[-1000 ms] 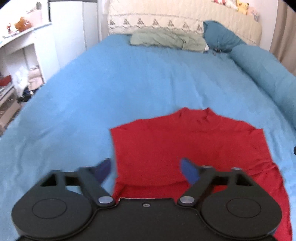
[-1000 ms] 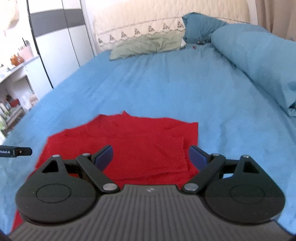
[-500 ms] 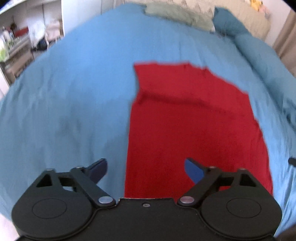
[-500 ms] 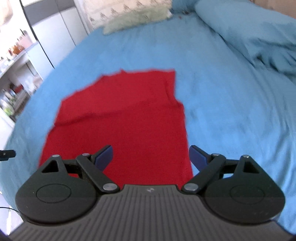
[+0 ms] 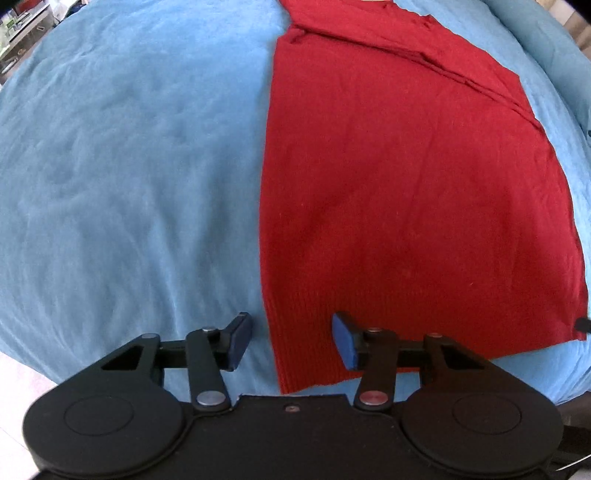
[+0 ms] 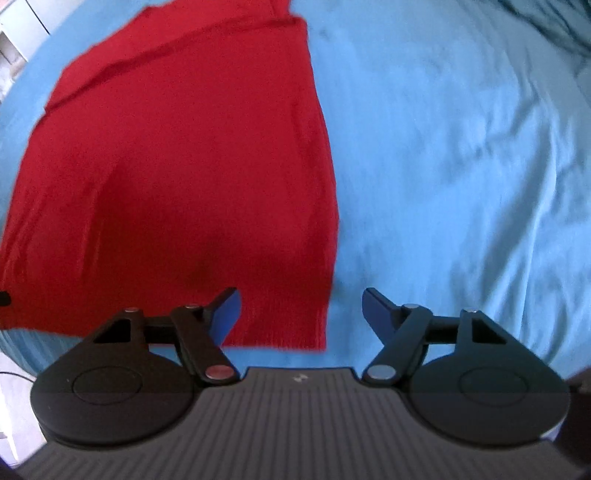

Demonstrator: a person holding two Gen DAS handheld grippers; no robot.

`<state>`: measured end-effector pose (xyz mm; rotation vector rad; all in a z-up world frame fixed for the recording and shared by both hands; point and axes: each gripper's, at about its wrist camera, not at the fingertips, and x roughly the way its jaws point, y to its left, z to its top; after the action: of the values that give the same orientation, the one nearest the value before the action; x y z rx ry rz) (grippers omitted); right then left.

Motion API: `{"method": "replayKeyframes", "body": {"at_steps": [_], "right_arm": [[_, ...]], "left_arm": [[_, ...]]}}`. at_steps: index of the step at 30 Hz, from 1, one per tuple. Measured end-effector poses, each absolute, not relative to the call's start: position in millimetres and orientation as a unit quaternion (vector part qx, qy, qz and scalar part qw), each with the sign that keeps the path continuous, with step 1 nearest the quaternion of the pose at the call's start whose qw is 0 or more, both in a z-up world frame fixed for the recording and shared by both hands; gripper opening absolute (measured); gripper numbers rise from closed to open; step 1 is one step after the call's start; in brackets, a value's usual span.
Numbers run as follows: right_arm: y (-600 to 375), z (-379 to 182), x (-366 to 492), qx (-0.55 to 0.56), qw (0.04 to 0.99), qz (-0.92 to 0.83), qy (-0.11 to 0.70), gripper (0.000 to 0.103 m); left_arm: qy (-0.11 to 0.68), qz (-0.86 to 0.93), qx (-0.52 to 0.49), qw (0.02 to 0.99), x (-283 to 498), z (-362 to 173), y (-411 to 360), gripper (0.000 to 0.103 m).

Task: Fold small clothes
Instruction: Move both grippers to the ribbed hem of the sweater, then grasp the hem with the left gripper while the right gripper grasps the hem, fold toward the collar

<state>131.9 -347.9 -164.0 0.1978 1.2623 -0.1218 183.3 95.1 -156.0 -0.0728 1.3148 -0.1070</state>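
Observation:
A red knit top point(image 5: 406, 177) lies flat on the blue bedspread point(image 5: 129, 166), its sleeves folded in near the far end and its ribbed hem nearest me. My left gripper point(image 5: 291, 341) is open and empty, its jaws straddling the hem's left corner. In the right wrist view the top point(image 6: 177, 166) fills the left half. My right gripper point(image 6: 301, 314) is open and empty, its jaws straddling the hem's right corner.
The bed's near edge and pale floor point(image 5: 14, 373) show at the lower left of the left wrist view. A rumpled blue duvet point(image 6: 546, 22) lies at the far right. The other gripper's tip point(image 5: 583, 325) pokes in at the top's right corner.
Both grippers have drawn back from the top's upper part to its near hem and tilted downward. Both stay open and empty.

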Motion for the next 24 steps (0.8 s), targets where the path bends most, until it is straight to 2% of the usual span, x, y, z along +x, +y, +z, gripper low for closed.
{"method": "replayKeyframes", "body": {"at_steps": [6, 10, 13, 20, 23, 24], "right_arm": [[-348, -182, 131, 0.12, 0.772, -0.063, 0.62, 0.084], [-345, -182, 134, 0.125, 0.77, -0.057, 0.623, 0.073], [-344, -178, 135, 0.135, 0.769, -0.059, 0.622, 0.062], [-352, -174, 143, 0.162, 0.77, -0.061, 0.614, 0.059], [-355, -173, 148, 0.161, 0.767, -0.054, 0.618, 0.052], [-356, -172, 149, 0.159, 0.767, -0.051, 0.619, 0.05]], "left_arm": [[0.62, -0.052, -0.015, 0.783, 193, -165, 84, 0.05], [0.624, -0.053, -0.004, 0.779, 198, -167, 76, 0.049], [0.625, -0.053, -0.007, 0.779, 202, -166, 74, 0.046], [0.628, -0.058, -0.01, 0.776, 198, -162, 84, 0.042], [0.631, -0.067, -0.003, 0.773, 199, -162, 83, 0.036], [0.633, -0.069, -0.004, 0.771, 200, -163, 84, 0.031]]}}
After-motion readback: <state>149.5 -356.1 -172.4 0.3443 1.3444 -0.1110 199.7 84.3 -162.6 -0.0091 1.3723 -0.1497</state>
